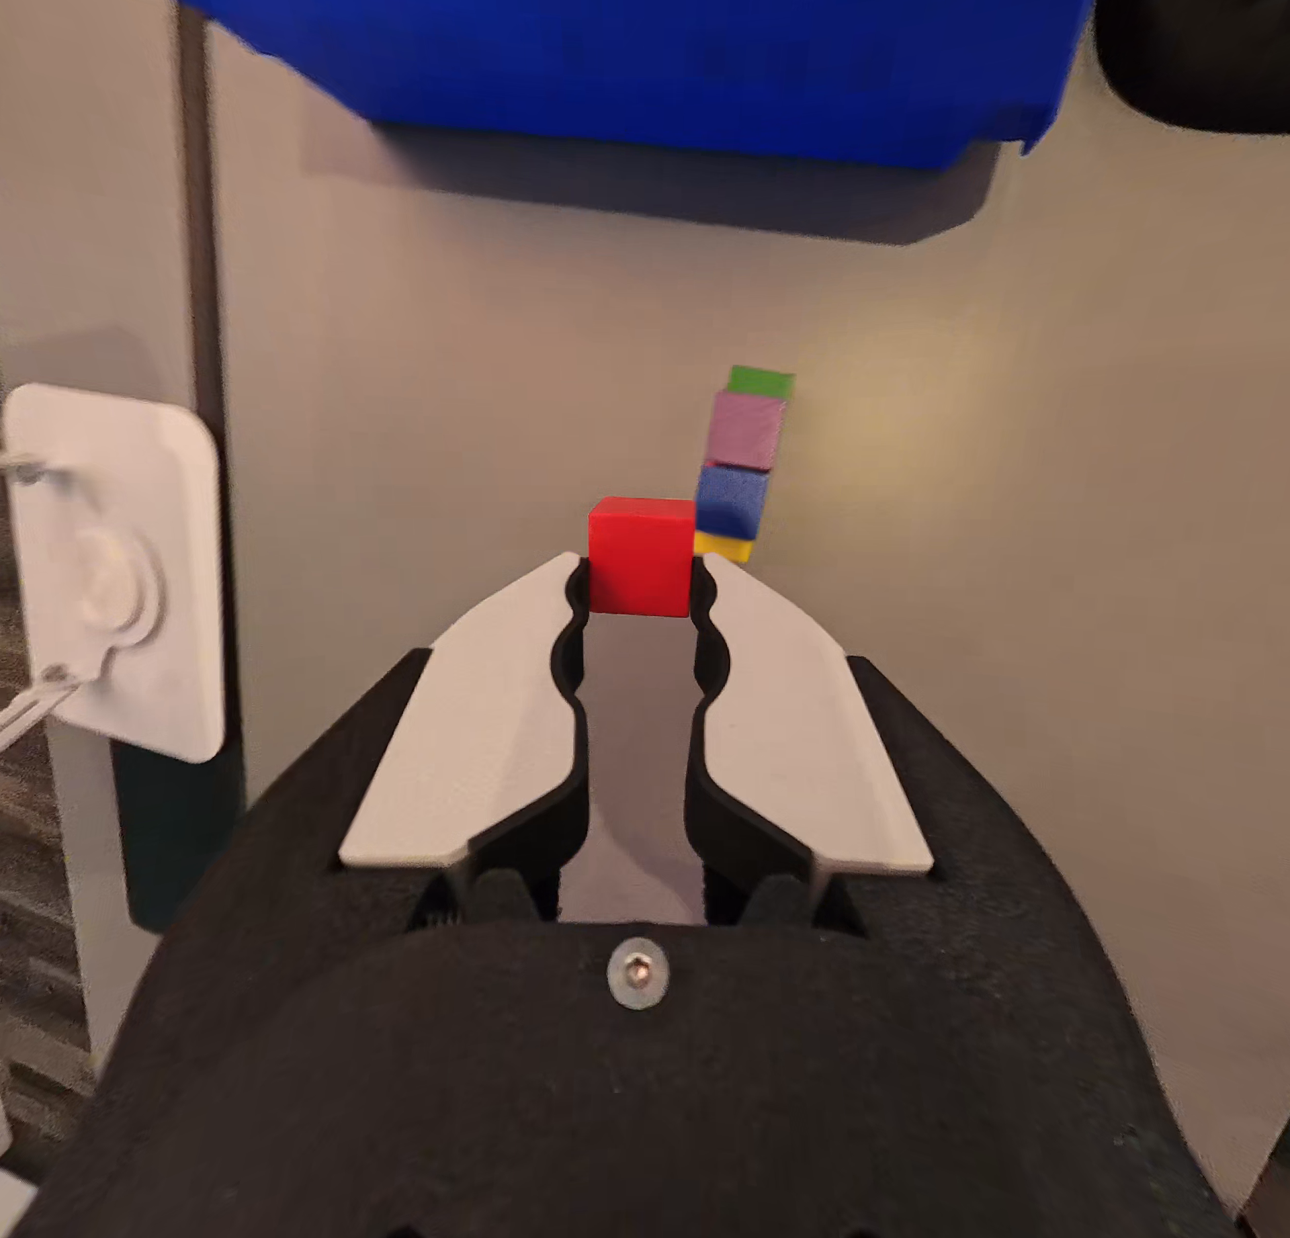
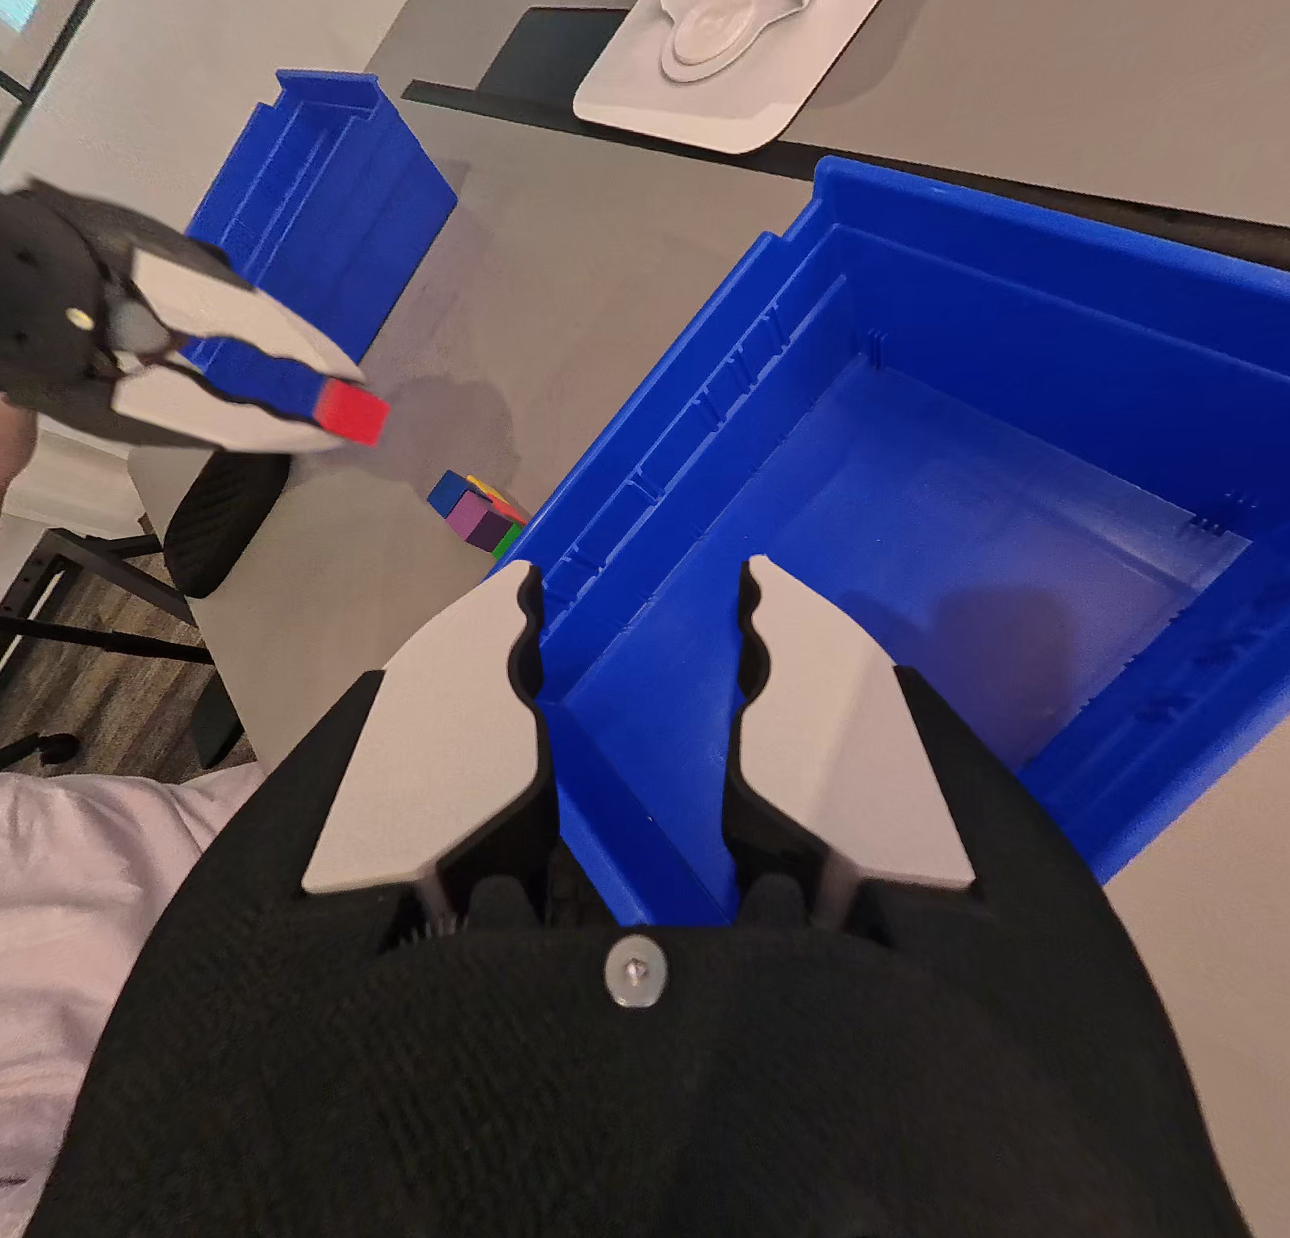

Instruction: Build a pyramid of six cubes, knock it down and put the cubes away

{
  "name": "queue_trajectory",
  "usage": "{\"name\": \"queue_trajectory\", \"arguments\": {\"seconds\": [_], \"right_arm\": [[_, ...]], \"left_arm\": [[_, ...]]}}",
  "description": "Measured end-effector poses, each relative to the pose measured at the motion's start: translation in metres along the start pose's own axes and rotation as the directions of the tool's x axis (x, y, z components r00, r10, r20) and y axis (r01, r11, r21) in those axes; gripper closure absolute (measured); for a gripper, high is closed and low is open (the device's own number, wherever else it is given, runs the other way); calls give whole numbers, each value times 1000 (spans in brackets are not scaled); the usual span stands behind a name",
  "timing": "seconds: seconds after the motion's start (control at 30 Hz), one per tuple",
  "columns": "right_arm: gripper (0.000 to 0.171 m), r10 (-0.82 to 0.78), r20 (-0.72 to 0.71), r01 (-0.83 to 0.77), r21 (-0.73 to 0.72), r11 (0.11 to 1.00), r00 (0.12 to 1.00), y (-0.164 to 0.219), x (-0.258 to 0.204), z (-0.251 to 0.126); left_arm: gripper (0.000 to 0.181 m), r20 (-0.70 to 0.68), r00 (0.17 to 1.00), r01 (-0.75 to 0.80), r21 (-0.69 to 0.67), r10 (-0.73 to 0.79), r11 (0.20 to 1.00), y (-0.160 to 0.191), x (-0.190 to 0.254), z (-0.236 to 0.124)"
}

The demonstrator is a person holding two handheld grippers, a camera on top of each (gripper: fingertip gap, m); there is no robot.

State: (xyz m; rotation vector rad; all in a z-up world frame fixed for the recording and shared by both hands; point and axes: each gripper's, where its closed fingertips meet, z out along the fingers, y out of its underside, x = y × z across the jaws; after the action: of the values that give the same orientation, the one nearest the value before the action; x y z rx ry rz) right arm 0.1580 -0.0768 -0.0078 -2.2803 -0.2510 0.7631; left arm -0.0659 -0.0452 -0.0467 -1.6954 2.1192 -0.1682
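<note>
Left gripper (image 1: pixel 641 562): closed on the red cube (image 1: pixel 641 557), which sits between the fingertips, held above the table (image 1: pixel 419 367).
Right gripper (image 2: pixel 639 576): jaws wide apart, nothing between them, hanging over the near corner of a blue bin (image 2: pixel 977 311).
Cube group: in the left wrist view the yellow cube (image 1: pixel 726 547), blue cube (image 1: pixel 729 499), purple cube (image 1: pixel 745 430) and green cube (image 1: pixel 761 381) line up one behind another on the table, beyond and just right of the red cube.
Only in the right wrist view: the same group (image 2: pixel 482 510) lies close against the bin's outer wall; a second bin (image 2: pixel 328 213) stands farther back on the table, and the bin interior, which looks bare.
Only in the left wrist view: the row order of the four cubes; whether there is a sixth cube I cannot tell.
Both views: a white stand base (image 1: pixel 119 562) sits at the table edge, left in the left wrist view and at the far edge in the right wrist view.
Seen from the right: the left gripper (image 2: pixel 352 412) appears at the left, well above the table, red cube (image 2: pixel 352 414) at its tips.
Person: a pale sleeve (image 2: pixel 84 925) shows at the lower left of the right wrist view.
</note>
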Motion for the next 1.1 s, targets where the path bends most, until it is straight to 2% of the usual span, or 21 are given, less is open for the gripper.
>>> {"name": "queue_trajectory", "arguments": {"seconds": [0.13, 0.33, 1.1], "right_arm": [[116, -8, 17, 8, 6, 1000, 1000, 0, -3, -1], [116, -21, 31, 21, 6, 1000, 999, -1, -5, -1], [116, -18, 36, 19, -5, 1000, 999, 1, -3, -1]], "left_arm": [[154, -44, 998, -52, -68, 49, 996, -9, 16, 26], [154, -71, 996, -55, -116, 47, 992, -8, 24, 40], [154, -120, 992, -61, -129, 46, 990, -2, 29, 51]]}}
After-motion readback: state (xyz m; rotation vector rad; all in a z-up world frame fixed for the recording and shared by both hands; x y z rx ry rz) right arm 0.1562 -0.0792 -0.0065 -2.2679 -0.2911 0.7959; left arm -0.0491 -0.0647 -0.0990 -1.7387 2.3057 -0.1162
